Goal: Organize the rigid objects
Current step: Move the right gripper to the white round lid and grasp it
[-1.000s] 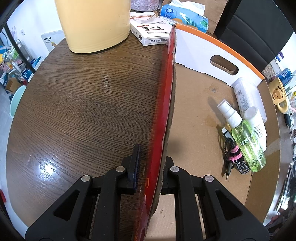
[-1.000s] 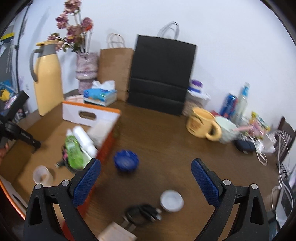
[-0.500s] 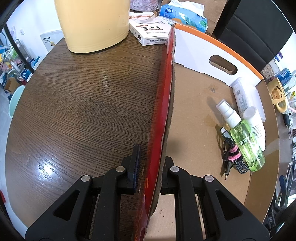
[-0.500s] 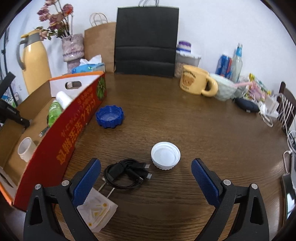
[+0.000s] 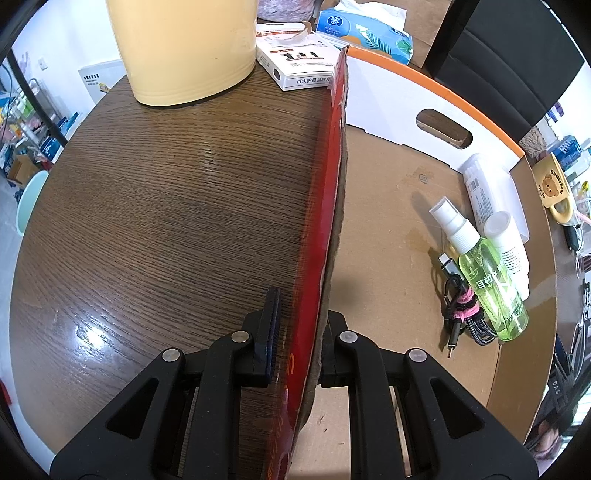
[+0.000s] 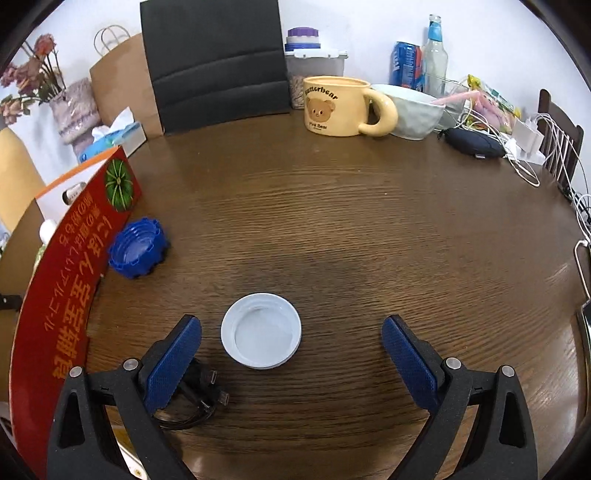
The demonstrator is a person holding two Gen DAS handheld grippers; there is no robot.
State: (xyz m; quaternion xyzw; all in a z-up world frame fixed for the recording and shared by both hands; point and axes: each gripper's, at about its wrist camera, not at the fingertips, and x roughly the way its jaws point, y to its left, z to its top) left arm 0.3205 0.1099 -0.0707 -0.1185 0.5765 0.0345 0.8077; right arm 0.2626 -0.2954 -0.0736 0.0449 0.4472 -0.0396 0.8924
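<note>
My left gripper (image 5: 301, 317) is shut on the red side wall of the cardboard box (image 5: 332, 192). Inside the box lie a green spray bottle (image 5: 487, 280), a white tube (image 5: 508, 247), a white pack (image 5: 480, 188) and a coiled cable (image 5: 463, 314). In the right wrist view my right gripper (image 6: 291, 354) stands open low over the table, with a white lid (image 6: 261, 335) lying open side up between its fingers, nearer the left one. A blue lid (image 6: 137, 251) rests against the box's red wall (image 6: 70, 306). A black cable (image 6: 192, 398) lies under the left finger.
A yellow bear mug (image 6: 338, 105), a pale bowl (image 6: 410, 110), bottles, a can (image 6: 404, 66) and a tangle of chargers crowd the table's far and right edges. A yellow jug (image 5: 184, 48), a white carton (image 5: 299, 62) and a tissue pack (image 5: 365, 33) stand beyond the box.
My right gripper has come down and forward toward the white lid, which now sits between its fingers. The left gripper has kept its hold on the box wall without moving.
</note>
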